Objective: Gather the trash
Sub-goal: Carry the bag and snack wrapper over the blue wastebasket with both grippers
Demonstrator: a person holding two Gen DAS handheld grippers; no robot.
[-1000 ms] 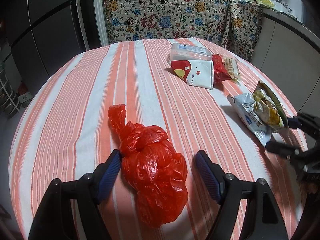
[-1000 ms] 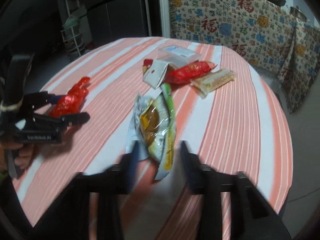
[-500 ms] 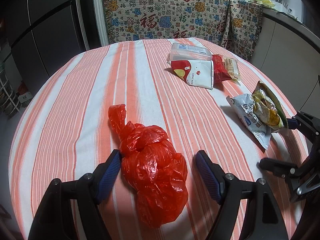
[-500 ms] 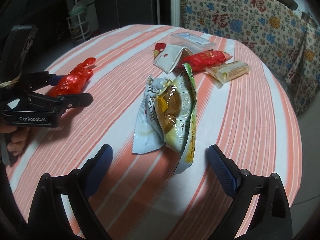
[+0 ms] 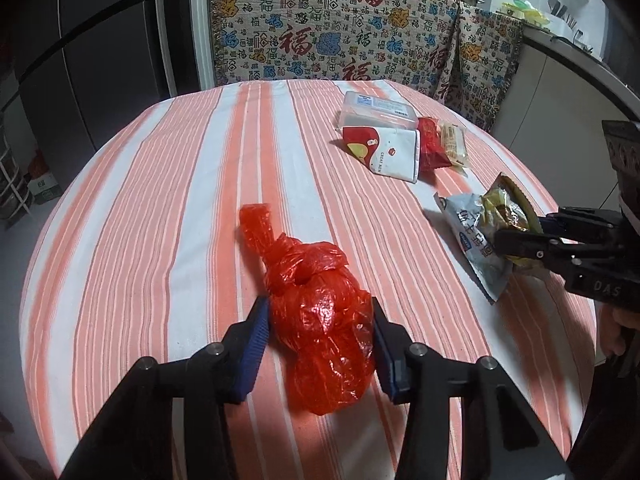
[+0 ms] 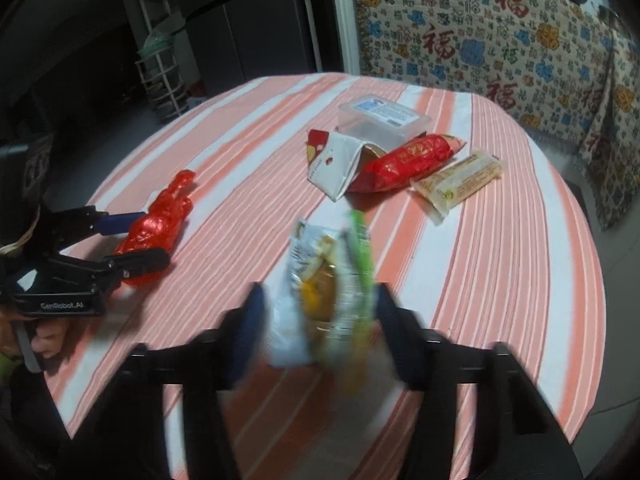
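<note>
A knotted red plastic bag (image 5: 320, 320) lies on the striped tablecloth (image 5: 160, 200). My left gripper (image 5: 320, 340) is closing, and both blue pads (image 5: 256, 336) press on the bag's sides. In the right wrist view the same bag (image 6: 160, 220) sits between the left gripper's (image 6: 132, 240) fingers. Crumpled silver and green snack wrappers (image 6: 320, 292) stand squeezed between my right gripper's (image 6: 320, 320) closing jaws, blurred by motion. The left wrist view shows the right gripper (image 5: 524, 232) clamped on those wrappers (image 5: 476, 232) near the table's right edge.
Farther back lie a clear plastic box (image 6: 384, 118), a white and red pouch (image 6: 336, 164), a red wrapper (image 6: 412, 158) and a beige bar wrapper (image 6: 460, 184). A patterned cloth (image 5: 320, 40) hangs behind the table. A dark fridge stands at the left, a counter at the right.
Both grippers have closed in: the left onto the red bag, the right onto the snack wrappers, which now stand bunched between its jaws. The right gripper shifted a little.
</note>
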